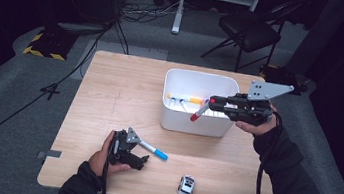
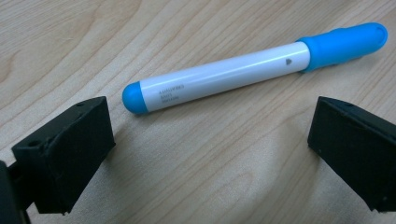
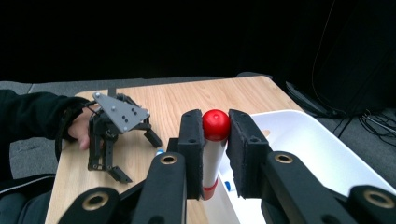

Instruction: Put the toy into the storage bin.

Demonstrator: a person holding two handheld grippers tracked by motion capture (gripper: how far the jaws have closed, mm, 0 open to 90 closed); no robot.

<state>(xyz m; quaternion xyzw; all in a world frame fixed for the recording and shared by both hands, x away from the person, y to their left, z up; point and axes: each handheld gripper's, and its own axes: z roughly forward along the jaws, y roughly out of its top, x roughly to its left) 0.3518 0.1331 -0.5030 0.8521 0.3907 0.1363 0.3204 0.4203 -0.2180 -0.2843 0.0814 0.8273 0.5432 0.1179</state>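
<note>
Right tool (image 3: 215, 158): clamped on red marker (image 3: 212, 154) above white bin (image 1: 177, 120). Left tool (image 2: 210, 149): jaws wide apart, empty, blue marker (image 2: 224, 77) just ahead on bench (image 1: 109, 99).

A blue-capped white marker (image 2: 254, 70) lay on the wooden table (image 2: 210, 163) beyond the left gripper's (image 2: 210, 135) wide-open jaws.

Table evenly lit, surroundings dark, frames sharp.

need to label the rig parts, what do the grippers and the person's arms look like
Both the left gripper and the right gripper are black linkage frames with blocky black foam-like pads, brass-coloured pivots and a grey three-cornered plate with holes. A black cable trails from each. The sleeves are dark.
</note>
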